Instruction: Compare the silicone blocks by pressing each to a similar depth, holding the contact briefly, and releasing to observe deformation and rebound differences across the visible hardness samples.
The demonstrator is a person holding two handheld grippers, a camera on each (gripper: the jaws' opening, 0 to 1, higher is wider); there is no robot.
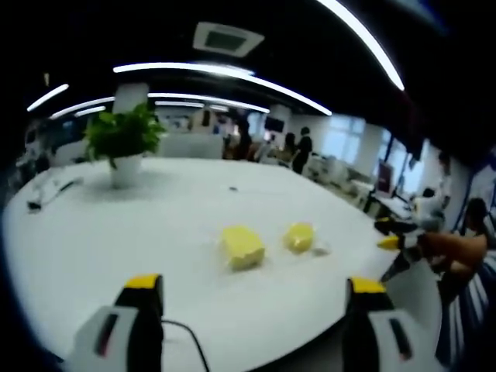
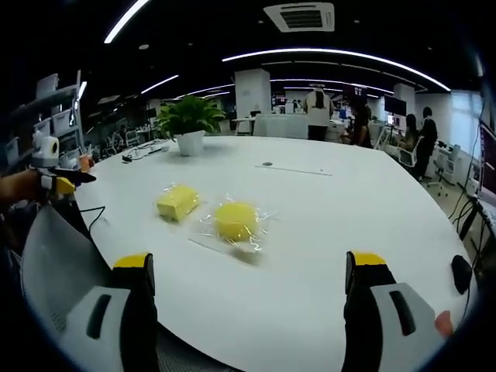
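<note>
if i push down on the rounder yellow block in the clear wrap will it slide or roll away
The round yellow silicone block probably won't roll: it sits low and flat on the white table. It may skid a little, since its crinkled clear wrap lies between it and the smooth tabletop. As a hardness sample it should likely dent, then spring back.

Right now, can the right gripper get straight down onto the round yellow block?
Probably yes. The right gripper is open, its jaws spread wide, and the round yellow block lies ahead between them on bare white table. The rectangular block sits apart from it, out of the way.
</note>
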